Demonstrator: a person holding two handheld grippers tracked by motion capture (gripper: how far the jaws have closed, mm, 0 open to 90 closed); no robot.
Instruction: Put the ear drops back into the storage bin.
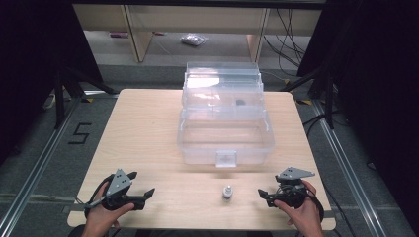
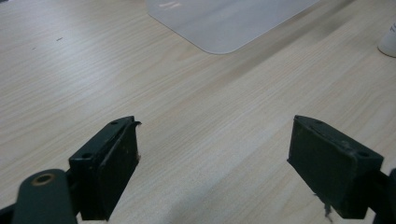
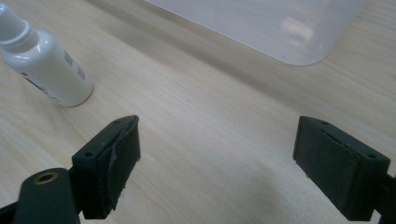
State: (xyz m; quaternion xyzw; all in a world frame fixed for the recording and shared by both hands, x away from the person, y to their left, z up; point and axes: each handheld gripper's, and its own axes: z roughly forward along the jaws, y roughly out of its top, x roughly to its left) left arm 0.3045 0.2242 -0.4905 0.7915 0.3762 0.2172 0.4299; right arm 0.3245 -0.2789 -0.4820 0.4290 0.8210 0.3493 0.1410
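Between claws (image 1: pixel 143 184), (image 1: pixel 263 194), bottle (image 1: pixel 227 191), bare tabletop (image 1: pixel 143 128)

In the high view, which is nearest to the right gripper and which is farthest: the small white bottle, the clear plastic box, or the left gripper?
From the right gripper:
1. Small white bottle, just to its left on the table's near edge.
2. Clear plastic box, ahead, at the table's middle.
3. Left gripper, across at the near left.

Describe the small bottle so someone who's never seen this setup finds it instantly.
Start at the clear plastic box in the middle of the wooden table, then drop to the near edge, just in front of the box's latch. The small white bottle stands there upright, between the left tongs and right tongs, nearer the right. It is the one loose item on the bare wood.
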